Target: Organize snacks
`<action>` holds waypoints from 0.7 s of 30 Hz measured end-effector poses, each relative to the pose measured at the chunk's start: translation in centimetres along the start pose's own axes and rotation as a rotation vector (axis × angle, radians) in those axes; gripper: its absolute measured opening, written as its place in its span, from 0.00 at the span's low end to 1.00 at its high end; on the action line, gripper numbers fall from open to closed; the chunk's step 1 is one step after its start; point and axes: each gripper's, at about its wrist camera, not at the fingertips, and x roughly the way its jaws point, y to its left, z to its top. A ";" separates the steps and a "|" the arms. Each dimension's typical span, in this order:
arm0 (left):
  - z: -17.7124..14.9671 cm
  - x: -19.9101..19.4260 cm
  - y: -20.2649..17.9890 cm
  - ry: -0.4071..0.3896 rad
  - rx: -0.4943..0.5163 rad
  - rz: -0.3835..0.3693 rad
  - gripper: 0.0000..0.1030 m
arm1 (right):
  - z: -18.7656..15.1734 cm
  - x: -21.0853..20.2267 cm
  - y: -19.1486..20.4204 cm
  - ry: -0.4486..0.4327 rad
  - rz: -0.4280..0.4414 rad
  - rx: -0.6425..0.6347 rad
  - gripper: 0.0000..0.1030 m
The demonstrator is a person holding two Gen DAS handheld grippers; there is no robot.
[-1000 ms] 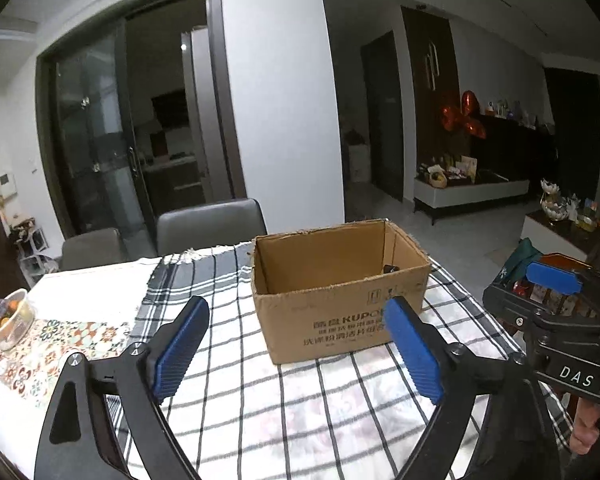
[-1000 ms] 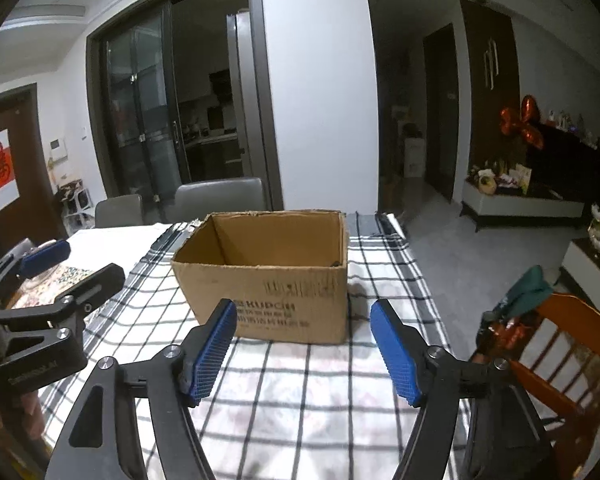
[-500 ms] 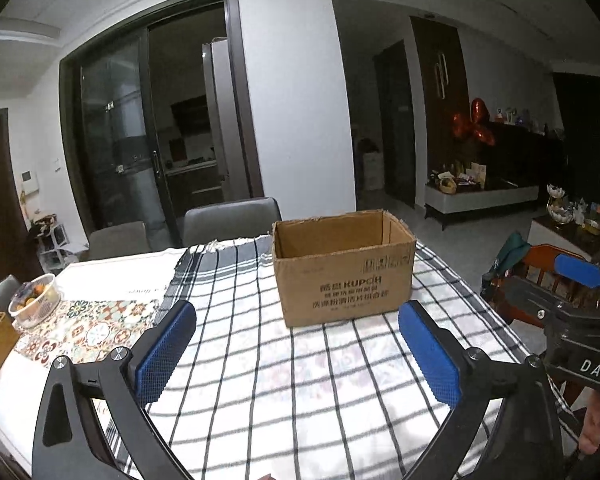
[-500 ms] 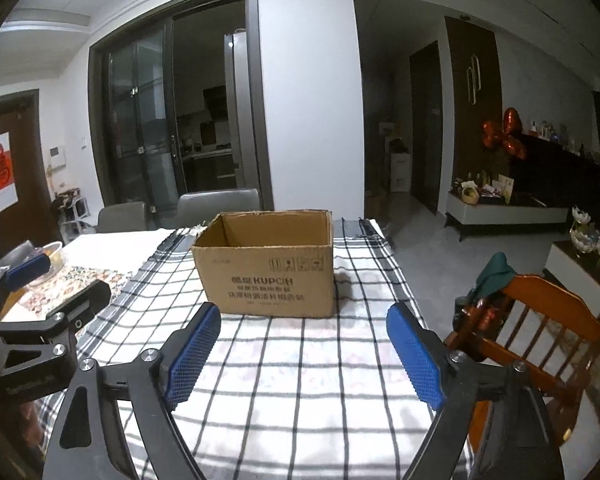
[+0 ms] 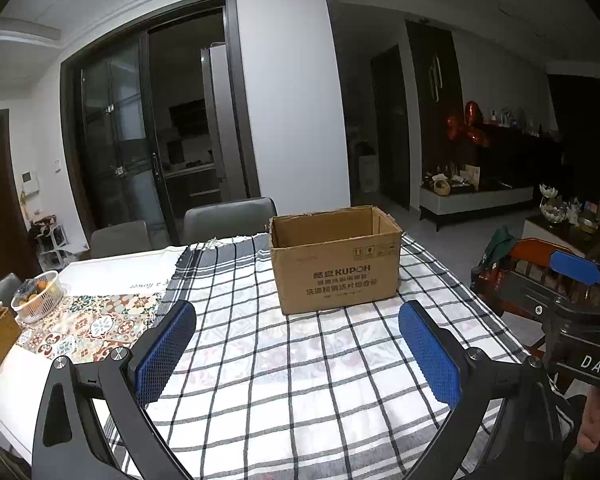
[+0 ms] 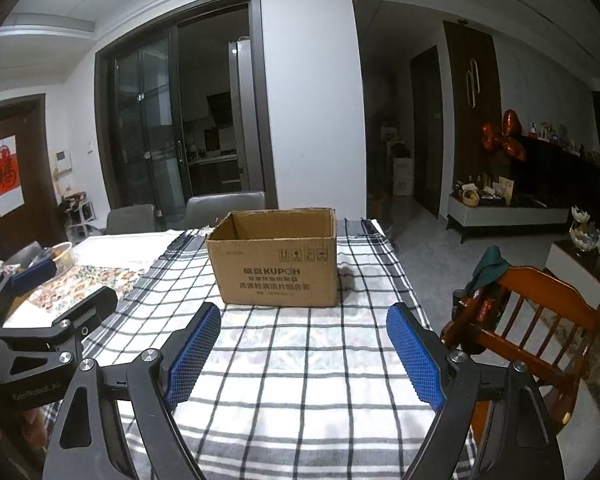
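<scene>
Standing upright on the checked cloth (image 5: 300, 380), the open-topped cardboard box (image 5: 336, 268) sits in the middle of the left wrist view, above and beyond the left gripper (image 5: 298, 354), well apart from its blue pads (image 5: 164, 354). Those pads are spread wide at lower left and lower right of the frame with only cloth between them; the box shows in the gap above them, nearer the right pad's side. The box's inside cannot be seen from this angle.

In the right wrist view the box (image 6: 276, 268) stands at centre, again beyond the right gripper (image 6: 304, 356), whose pads (image 6: 416, 360) are likewise parted and hold nothing; the box lines up with the gap, slightly toward the left pad.

The right gripper's body appears at the right edge of the left wrist view, and the left gripper's body at the left edge of the right wrist view. A wire basket (image 5: 38, 296) rests at the far left on a patterned mat. A wooden chair (image 6: 540, 320) stands at the right of the table.
</scene>
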 end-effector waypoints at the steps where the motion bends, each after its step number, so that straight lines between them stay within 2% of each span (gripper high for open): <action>1: -0.1 -0.1 0.0 -0.002 0.000 0.003 1.00 | -0.1 -0.2 0.1 -0.004 0.000 -0.003 0.83; 21: -1.3 -1.8 0.3 -0.009 -0.012 0.020 1.00 | -1.5 -1.4 1.0 -0.005 0.042 -0.004 0.83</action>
